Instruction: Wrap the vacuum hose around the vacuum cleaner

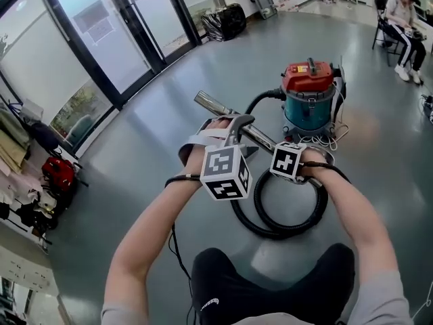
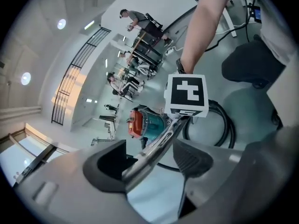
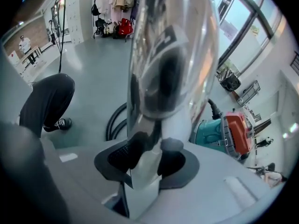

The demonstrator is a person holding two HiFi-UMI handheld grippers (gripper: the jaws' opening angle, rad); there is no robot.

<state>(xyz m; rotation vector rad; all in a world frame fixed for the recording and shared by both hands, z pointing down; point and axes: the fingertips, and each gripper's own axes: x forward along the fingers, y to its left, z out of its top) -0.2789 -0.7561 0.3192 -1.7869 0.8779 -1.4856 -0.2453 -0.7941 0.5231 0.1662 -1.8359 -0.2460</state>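
The vacuum cleaner [image 1: 310, 97], teal with a red lid, stands on the grey floor ahead of me. Its black hose [image 1: 289, 217] leaves the front and lies in a loop on the floor below my hands. A chrome wand tube [image 1: 215, 105] runs slantwise in front of the cleaner. My left gripper [image 1: 233, 124] is shut on the tube's upper part, and my right gripper [image 1: 316, 166] is shut on its lower end near the hose. In the left gripper view the tube [image 2: 156, 146] crosses the left gripper [image 2: 149, 164]. In the right gripper view the tube [image 3: 170, 64] fills the right gripper [image 3: 149, 160].
A white cord [image 1: 319, 141] lies by the cleaner's base. Glass doors [image 1: 101, 39] line the left side, with a red bag [image 1: 59, 172] and clothes near them. Black bags [image 1: 225, 20] sit far back. A seated person [image 1: 406, 19] is at the far right. My knees [image 1: 270, 283] are below.
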